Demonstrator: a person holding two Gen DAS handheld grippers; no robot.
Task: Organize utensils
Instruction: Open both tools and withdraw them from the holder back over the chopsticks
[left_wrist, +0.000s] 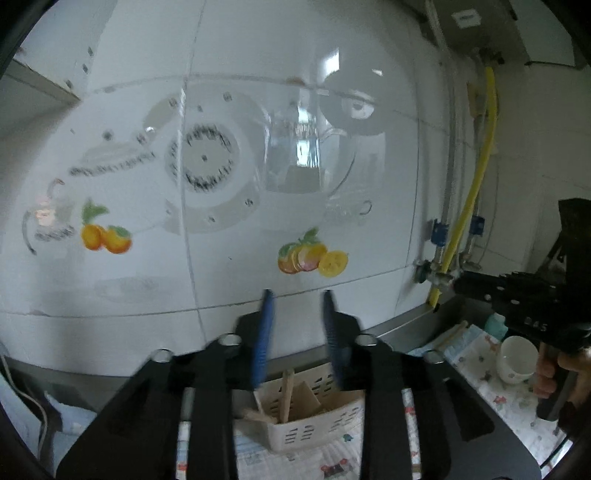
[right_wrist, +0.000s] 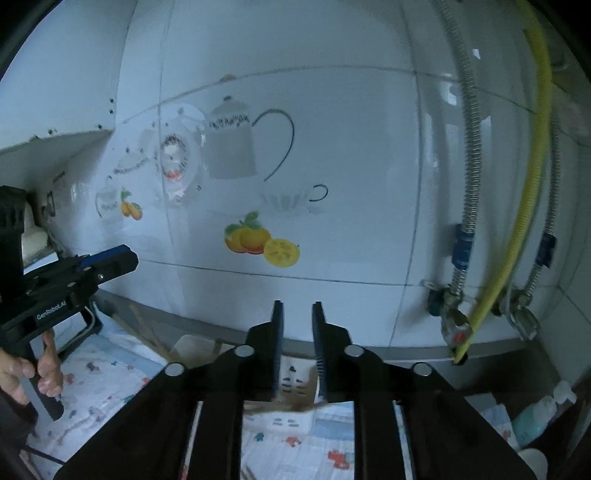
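Note:
A pale slotted utensil basket (left_wrist: 314, 424) stands on the patterned cloth just below my left gripper (left_wrist: 297, 295). It holds several wooden utensils (left_wrist: 286, 391). The blue fingers (left_wrist: 264, 332) stand apart with nothing between them, only the tiled wall behind. In the right wrist view the same basket (right_wrist: 291, 380) lies under my right gripper (right_wrist: 297, 306), whose jaws show a narrow empty gap. A blurred wooden utensil (right_wrist: 280, 406) lies across the basket's rim. Each gripper shows in the other's view, the right gripper (left_wrist: 458, 286) at the right, the left gripper (right_wrist: 131, 256) at the left.
A white cup (left_wrist: 515, 360) sits on the cloth right of the basket. Wooden sticks (right_wrist: 144, 330) lean by the steel rim at the wall. A yellow hose (right_wrist: 517, 229), valves and metal hoses occupy the right corner, with a teal bottle (right_wrist: 535, 417) below. A hand (right_wrist: 40, 369) grips the left tool.

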